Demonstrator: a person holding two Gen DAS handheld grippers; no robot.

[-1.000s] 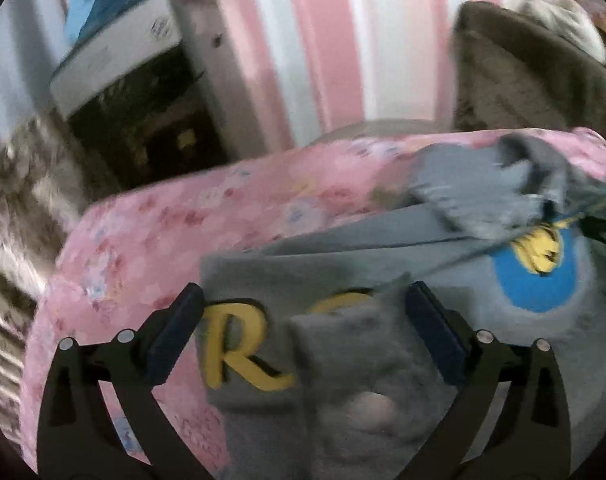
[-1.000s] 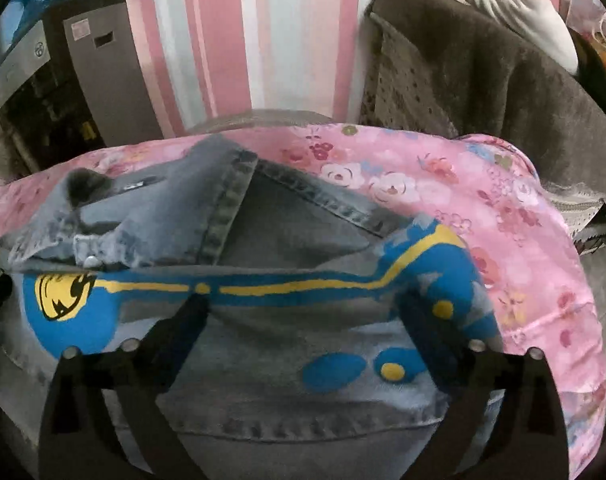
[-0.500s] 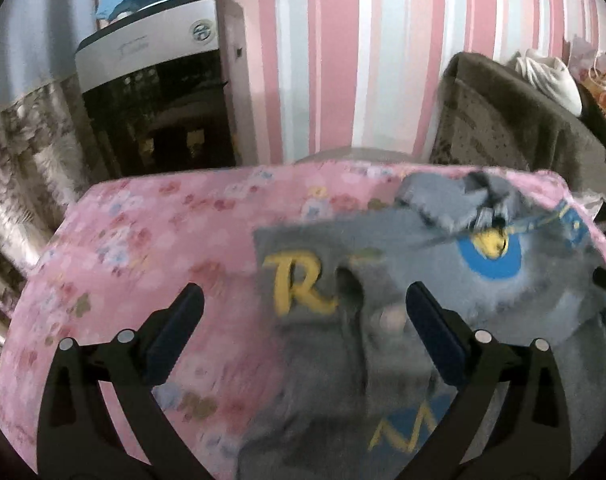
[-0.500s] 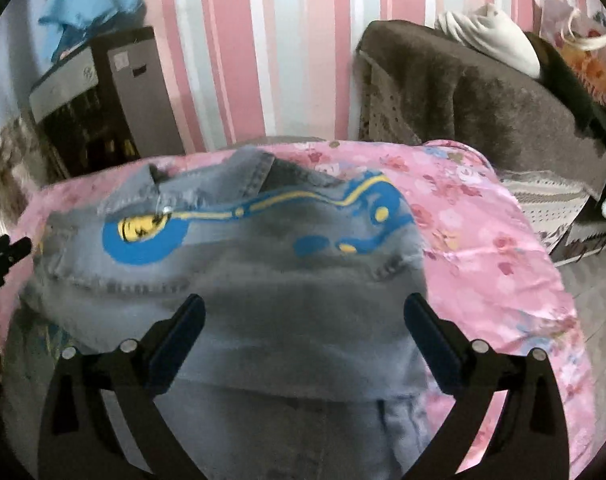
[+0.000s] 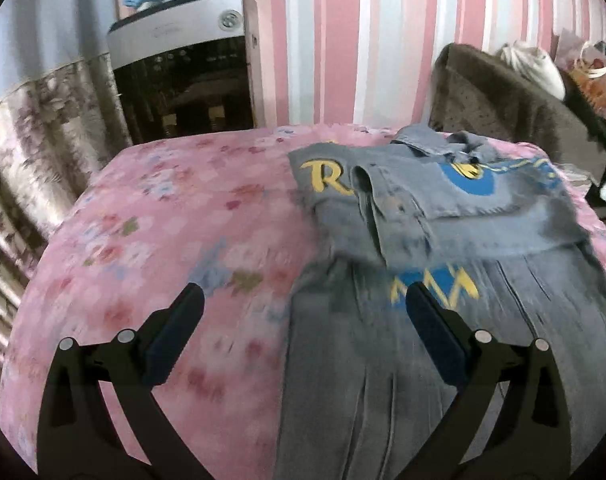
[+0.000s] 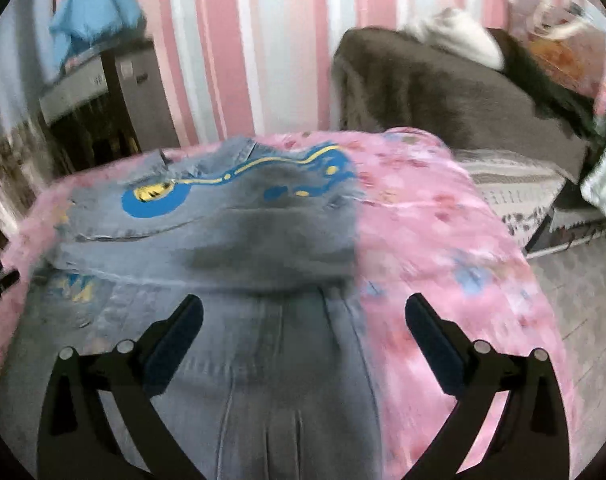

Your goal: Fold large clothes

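Denim jacket (image 5: 443, 216) now farther off on pink bedspread (image 5: 163, 220), left gripper (image 5: 303, 312) and right gripper (image 6: 303, 312) both spread, empty, pulled back.

Denim jacket (image 5: 443, 216): large yellow letter "R" (image 5: 327, 176) on folded panel, at 11 o'clock from garment centre. Yellow zigzag strokes on blue patch (image 5: 435, 284), at 6 o'clock below fold, maybe "M", too blurred to confirm. Appliance panel (image 5: 179, 36) markings unreadable.
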